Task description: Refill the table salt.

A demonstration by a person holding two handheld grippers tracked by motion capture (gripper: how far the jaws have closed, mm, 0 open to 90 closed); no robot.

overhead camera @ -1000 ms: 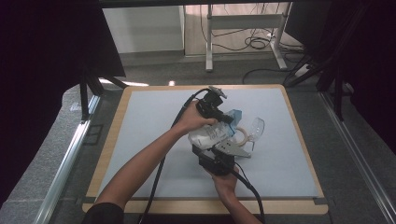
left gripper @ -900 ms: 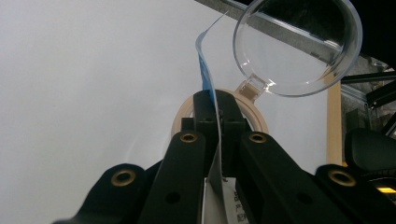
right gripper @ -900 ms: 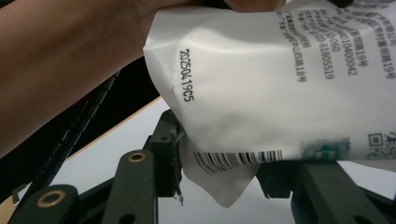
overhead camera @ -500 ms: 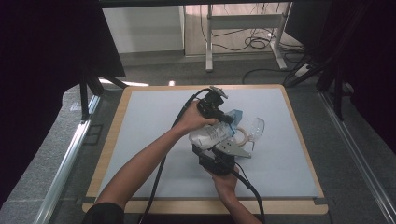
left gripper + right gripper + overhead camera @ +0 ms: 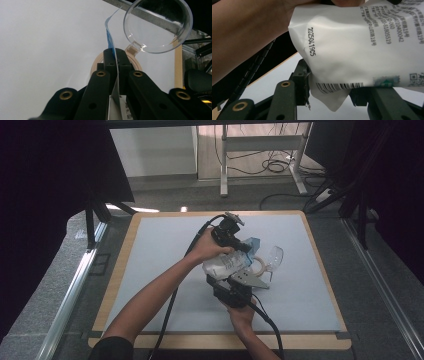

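Observation:
A white pouch [image 5: 226, 264] with printed text and a blue top hangs above the table, held by both grippers. My left gripper [image 5: 244, 247] is shut on the pouch's thin blue top edge [image 5: 110, 37]; the left gripper view shows the jaws [image 5: 116, 56] pinched on it. From below, my right gripper [image 5: 229, 279] holds the pouch's bottom [image 5: 352, 57], which sits between its jaws [image 5: 332, 87] by the barcode. Just beyond stands a clear cup [image 5: 274, 255] [image 5: 157, 25] with a handle, beside a wooden ring [image 5: 260, 265] [image 5: 136, 63].
The pale grey mat [image 5: 160, 260] has a wooden border [image 5: 117, 270]. Cables trail from both grippers toward the front edge. A metal rail [image 5: 75, 290] runs along the left, and desk legs and floor cables [image 5: 272, 165] lie beyond the far edge.

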